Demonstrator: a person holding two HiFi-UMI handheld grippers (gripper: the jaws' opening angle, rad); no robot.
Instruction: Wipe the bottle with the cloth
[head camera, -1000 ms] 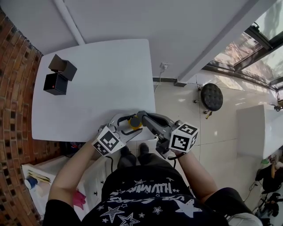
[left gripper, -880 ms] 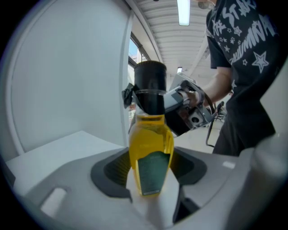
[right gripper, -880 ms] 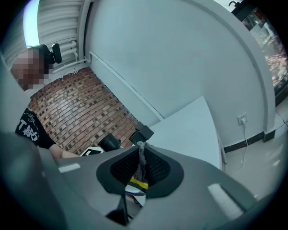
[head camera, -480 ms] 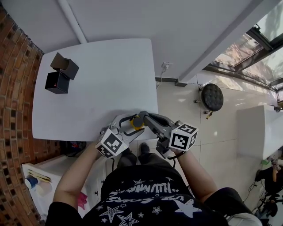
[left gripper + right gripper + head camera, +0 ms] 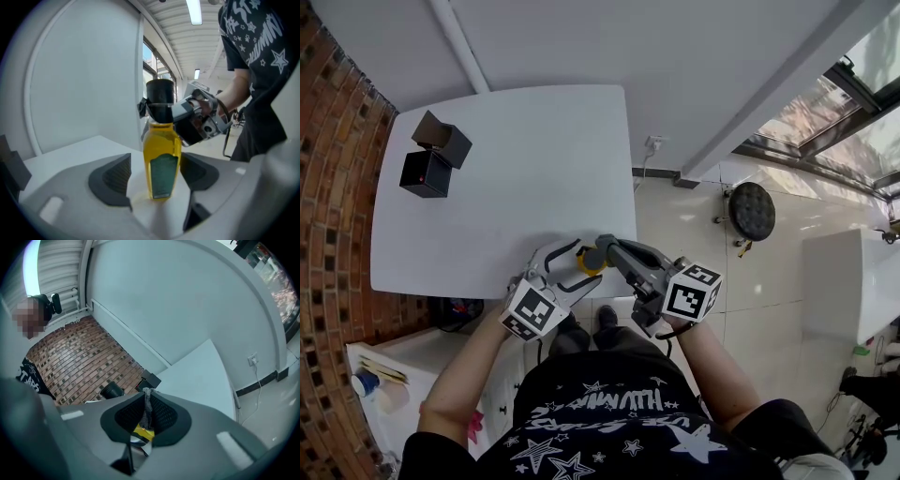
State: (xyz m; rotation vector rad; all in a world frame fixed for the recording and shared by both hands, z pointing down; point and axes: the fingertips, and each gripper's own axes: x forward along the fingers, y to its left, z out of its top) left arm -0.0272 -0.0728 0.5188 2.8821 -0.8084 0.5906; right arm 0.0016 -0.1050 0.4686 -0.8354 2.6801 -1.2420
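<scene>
At the near edge of the white table [image 5: 506, 187], the yellow bottle [image 5: 161, 159] was stood upright between the left gripper's [image 5: 157, 177] jaws, which had just been opened clear of it. A grey cloth [image 5: 148, 404] was pinched in the right gripper [image 5: 146, 416] beside its black cap [image 5: 160, 101].

White bench [image 5: 506, 169] against white wall [image 5: 628, 47]. Brick wall [image 5: 328, 187] on left. Shiny pale tile floor [image 5: 750, 281] on right, round dark stool [image 5: 751, 210] there. Window [image 5: 853, 103] in top right corner. Wall socket [image 5: 653, 142] low on white wall. Long ceiling light [image 5: 194, 11] glowing.
</scene>
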